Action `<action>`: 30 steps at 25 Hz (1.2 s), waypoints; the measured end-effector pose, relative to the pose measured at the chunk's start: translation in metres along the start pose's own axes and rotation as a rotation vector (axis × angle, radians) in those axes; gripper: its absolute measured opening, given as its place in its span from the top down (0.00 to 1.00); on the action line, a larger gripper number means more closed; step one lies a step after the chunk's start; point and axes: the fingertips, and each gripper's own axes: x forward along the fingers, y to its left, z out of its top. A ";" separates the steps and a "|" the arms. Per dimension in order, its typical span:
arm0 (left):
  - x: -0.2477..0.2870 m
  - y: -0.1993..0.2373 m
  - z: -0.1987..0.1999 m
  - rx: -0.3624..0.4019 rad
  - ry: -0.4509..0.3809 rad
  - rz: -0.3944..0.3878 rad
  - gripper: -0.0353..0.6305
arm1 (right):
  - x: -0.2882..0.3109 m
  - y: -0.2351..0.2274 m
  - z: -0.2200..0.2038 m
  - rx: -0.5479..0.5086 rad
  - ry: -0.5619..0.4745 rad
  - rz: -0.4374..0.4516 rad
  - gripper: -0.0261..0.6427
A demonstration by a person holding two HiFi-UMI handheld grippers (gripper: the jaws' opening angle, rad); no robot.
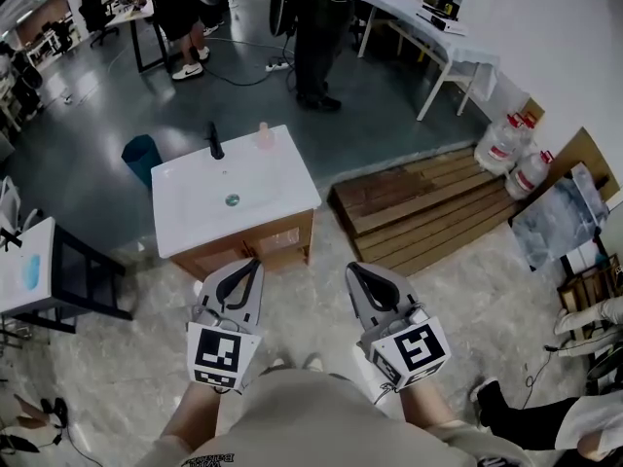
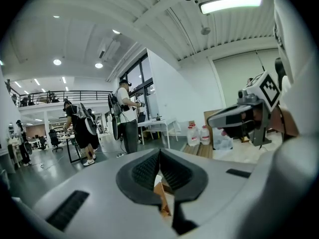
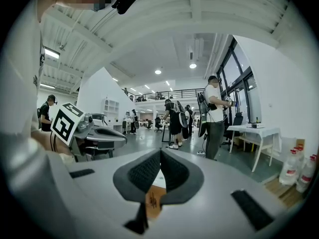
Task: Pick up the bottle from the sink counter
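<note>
1. Left gripper [image 1: 255, 262] and right gripper [image 1: 352, 269]: nearest, just short of the sink counter's [image 1: 190, 217] front. Both pairs of jaws pressed tip to tip, nothing between. Each cube carries a black-and-white square marker [image 1: 218, 351].
2. Bottle [image 1: 263, 136]: small, pinkish, upright at the counter's far edge, just right of the black faucet [image 1: 214, 141]. Label too small to read.
3. Wooden pallet [image 1: 428, 207]: right of the counter, with water jugs [image 1: 506, 144] beyond.
</note>
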 end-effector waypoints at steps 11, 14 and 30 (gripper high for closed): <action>0.015 -0.012 0.001 0.009 0.006 0.056 0.94 | -0.002 -0.025 -0.011 -0.005 -0.015 0.047 0.97; 0.022 -0.008 0.002 0.006 -0.005 0.071 0.94 | 0.005 -0.031 -0.012 -0.016 -0.018 0.055 0.97; 0.108 0.064 -0.021 -0.006 -0.011 0.049 0.94 | 0.109 -0.075 -0.025 -0.031 0.014 0.026 0.97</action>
